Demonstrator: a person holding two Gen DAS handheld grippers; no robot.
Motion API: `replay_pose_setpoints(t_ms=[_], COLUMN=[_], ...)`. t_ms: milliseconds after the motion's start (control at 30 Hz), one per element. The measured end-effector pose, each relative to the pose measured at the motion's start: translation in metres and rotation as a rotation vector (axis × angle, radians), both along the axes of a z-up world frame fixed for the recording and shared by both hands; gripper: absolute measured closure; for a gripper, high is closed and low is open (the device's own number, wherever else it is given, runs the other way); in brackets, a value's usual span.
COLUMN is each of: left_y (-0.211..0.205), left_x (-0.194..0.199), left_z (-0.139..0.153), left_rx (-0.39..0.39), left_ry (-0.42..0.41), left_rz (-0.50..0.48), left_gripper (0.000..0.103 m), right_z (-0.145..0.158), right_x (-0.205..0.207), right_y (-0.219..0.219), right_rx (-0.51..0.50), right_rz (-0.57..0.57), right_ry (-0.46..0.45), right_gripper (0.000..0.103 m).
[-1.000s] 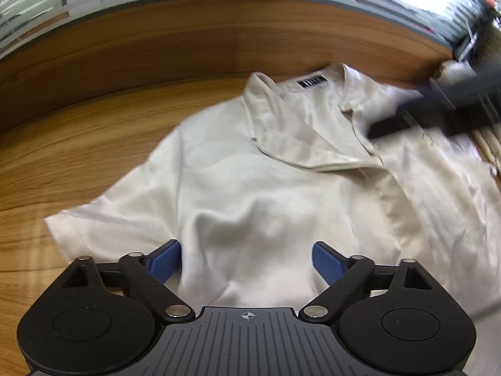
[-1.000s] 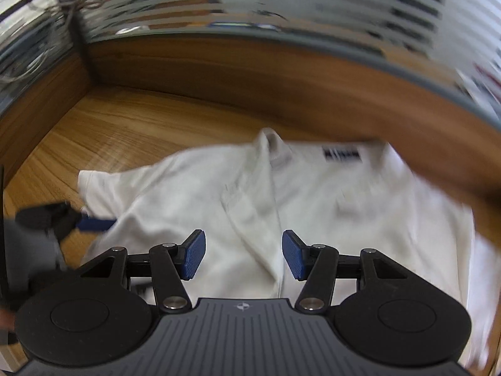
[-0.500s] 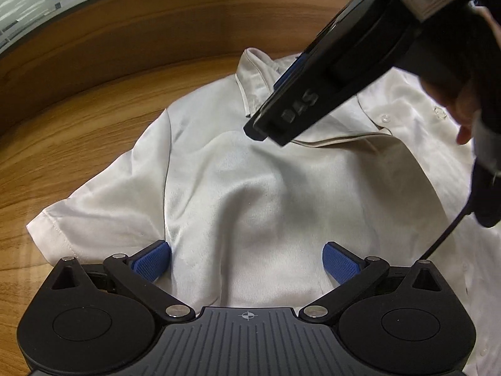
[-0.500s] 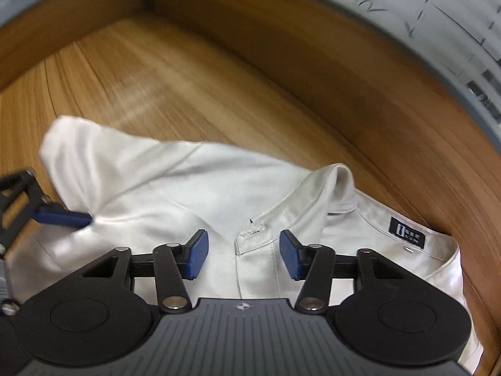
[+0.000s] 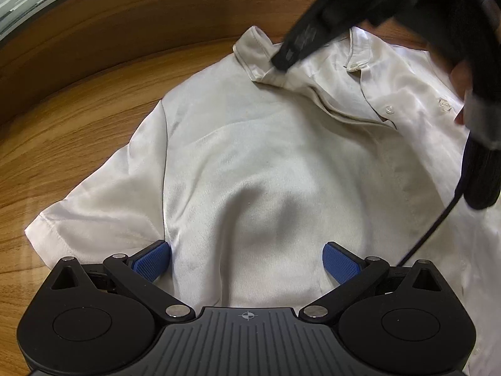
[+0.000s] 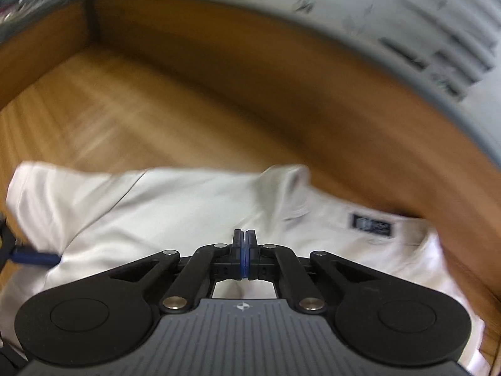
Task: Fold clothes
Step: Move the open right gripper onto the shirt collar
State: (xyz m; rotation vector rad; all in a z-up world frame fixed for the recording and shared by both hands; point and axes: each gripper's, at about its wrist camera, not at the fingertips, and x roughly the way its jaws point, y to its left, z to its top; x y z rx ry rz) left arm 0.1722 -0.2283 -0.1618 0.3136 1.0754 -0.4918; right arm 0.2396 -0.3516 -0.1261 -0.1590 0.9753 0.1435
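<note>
Right hand-held gripper pressed together at shirt collar; buttons only in left view.

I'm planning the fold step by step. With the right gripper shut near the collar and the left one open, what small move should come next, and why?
Probably close the left gripper on the shirt. Its blue pads stand wide apart with a raised ridge of cloth between them, near the sleeve seam, gripping nothing. The right gripper is shut by the collar; whether it pinches cloth I cannot tell.
</note>
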Motion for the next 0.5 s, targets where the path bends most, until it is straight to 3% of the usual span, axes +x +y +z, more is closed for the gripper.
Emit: replay_pose_setpoints(t_ms=[167, 300, 400, 500], left_y=[0.001, 0.006, 0.004, 0.002], left_x=[0.004, 0.011, 0.011, 0.014], left_z=[0.001, 0.008, 0.022, 0.037], left_rx=[0.002, -0.037, -0.017, -0.002], left_ry=[0.011, 0.049, -0.036, -0.153], left_rz=[0.003, 0.059, 0.068, 0.032], left_gripper=[0.000, 0.001, 0.001, 0.001], right_z=[0.003, 0.008, 0.012, 0.013], right_x=[0.000, 0.004, 0.013, 0.029], right_y=[-0.024, -0.022, -0.014, -0.005], right_rx=[-0.011, 0.030, 0.069, 0.091], right_rz=[-0.090, -0.096, -0.078, -0.060], right_ry=[0.028, 0.020, 0.003, -0.014], right_gripper=[0.103, 0.097, 0.080, 0.079])
